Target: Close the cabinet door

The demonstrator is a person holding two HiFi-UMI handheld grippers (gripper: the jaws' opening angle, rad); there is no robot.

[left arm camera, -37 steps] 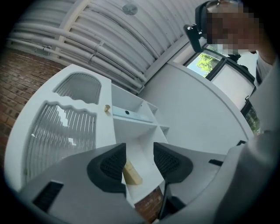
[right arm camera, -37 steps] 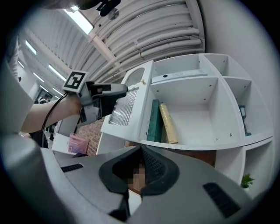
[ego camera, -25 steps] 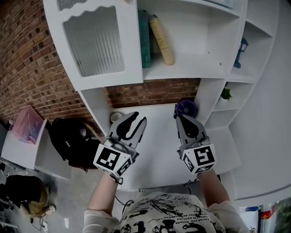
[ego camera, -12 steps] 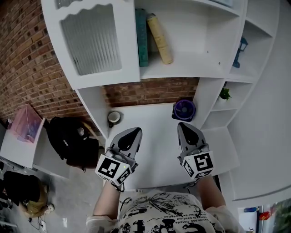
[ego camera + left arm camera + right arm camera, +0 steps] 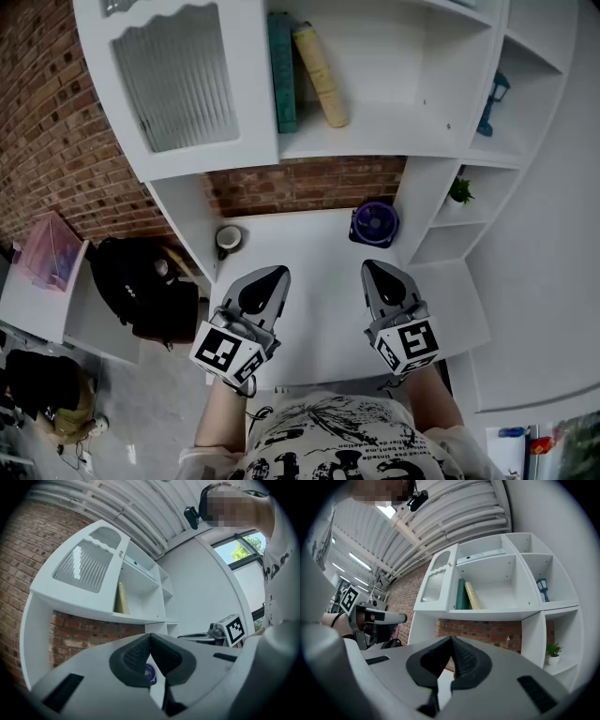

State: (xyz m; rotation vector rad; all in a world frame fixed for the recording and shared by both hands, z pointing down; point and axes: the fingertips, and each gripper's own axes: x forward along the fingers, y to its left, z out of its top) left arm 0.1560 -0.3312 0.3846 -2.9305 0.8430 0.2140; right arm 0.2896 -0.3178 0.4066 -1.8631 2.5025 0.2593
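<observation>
The white cabinet door (image 5: pixel 178 84) with its ribbed glass pane stands swung open at the upper left, beside the shelf compartment (image 5: pixel 375 131) that holds a teal book (image 5: pixel 280 70) and a yellow book (image 5: pixel 321 64). The right gripper view shows the same door (image 5: pixel 436 585) left of the books. My left gripper (image 5: pixel 274 273) hovers over the white desk (image 5: pixel 319 281), well below the door, shut with nothing in it; its pads (image 5: pixel 136 656) meet at the tips. My right gripper (image 5: pixel 372 269) is level with it on the right, also shut and empty (image 5: pixel 451 640).
On the desk's back edge sit a purple fan (image 5: pixel 375 223) and a mug (image 5: pixel 228 240). Side shelves on the right hold a small plant (image 5: pixel 460 191) and a blue object (image 5: pixel 494 98). A black backpack (image 5: pixel 145 291) lies on the floor left, by a brick wall (image 5: pixel 47 141).
The left gripper's jaws have shut from open. Both grippers have sunk and drawn back from the cabinet toward the person.
</observation>
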